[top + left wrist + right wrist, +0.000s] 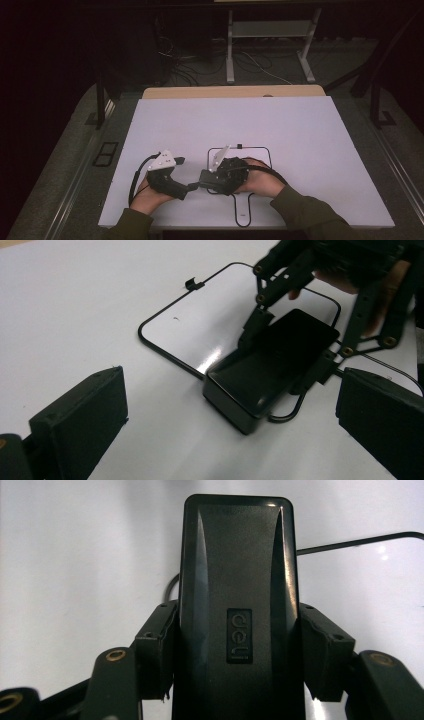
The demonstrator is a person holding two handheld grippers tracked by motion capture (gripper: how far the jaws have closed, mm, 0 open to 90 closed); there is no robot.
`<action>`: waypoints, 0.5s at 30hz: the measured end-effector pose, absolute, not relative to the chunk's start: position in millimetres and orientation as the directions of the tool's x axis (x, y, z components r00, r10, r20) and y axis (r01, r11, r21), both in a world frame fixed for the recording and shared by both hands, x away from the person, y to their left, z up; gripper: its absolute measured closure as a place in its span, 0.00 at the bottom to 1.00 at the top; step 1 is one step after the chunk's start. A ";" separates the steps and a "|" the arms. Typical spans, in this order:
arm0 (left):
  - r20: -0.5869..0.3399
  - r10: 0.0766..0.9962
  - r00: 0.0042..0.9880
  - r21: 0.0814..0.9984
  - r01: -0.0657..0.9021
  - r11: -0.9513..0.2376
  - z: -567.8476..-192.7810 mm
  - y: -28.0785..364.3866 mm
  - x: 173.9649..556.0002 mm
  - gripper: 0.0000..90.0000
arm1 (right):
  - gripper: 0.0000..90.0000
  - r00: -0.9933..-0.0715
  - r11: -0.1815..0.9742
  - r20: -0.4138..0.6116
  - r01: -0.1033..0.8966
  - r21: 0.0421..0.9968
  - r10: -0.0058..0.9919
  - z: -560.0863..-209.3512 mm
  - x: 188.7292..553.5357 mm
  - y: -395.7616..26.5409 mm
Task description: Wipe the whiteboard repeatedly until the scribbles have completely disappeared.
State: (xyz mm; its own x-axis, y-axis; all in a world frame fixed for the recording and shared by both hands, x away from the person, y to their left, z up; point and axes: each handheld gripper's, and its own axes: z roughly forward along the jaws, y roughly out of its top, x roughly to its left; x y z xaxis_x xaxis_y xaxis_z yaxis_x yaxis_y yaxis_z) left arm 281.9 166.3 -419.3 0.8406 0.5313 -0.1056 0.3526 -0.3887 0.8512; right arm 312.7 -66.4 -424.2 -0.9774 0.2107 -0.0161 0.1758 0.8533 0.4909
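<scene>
- Surface (310, 150): white board, largest thing in the high view. A thin black wire frame (265, 149) with a handle loop lies flat on it near your edge.
- Right claw (206, 181): your right hand holds it over the frame's left side, pointing left toward your other hand. It is clamped on the black case (235, 605); in the right gripper view both pads press the case's long sides.
- Left claw (177, 161): lies left of the frame, nothing between its jaws. In the left gripper view the two pads stand wide apart, bare surface between them.
- Case: a flat, rounded box with a small logo plate on top. Its long axis runs straight out from the right claw, free end forward.
- Key relation: in the left gripper view the case (272, 367) sits ahead and slightly right of the left claw, its free short end turned toward you, low over the frame's edge; whether it touches the surface you cannot tell.
- Judgement: the left claw is the nearer free one; a handover or two-handed opening would need it to span the case's free end.
</scene>
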 end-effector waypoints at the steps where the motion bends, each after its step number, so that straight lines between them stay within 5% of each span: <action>1: -0.106 0.531 0.840 0.851 0.353 -0.388 -419.2 166.2 281.9 0.00 | 0.43 -0.977 0.853 -0.013 0.179 0.491 0.212 -424.1 311.1 -66.3; 15: -0.107 0.533 0.840 0.852 0.354 -0.387 -419.3 166.2 281.9 0.00 | 0.43 -0.952 0.829 -0.044 0.240 0.505 0.302 -426.0 344.7 -79.1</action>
State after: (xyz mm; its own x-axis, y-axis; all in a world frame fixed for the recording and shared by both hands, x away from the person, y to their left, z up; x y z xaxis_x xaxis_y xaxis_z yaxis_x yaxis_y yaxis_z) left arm 281.9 166.2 -419.3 0.8396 0.5326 -0.1067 0.3537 -0.3870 0.8515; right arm 344.7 -79.1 -426.0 -0.9523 0.3019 -0.0436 0.2398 0.8293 0.5047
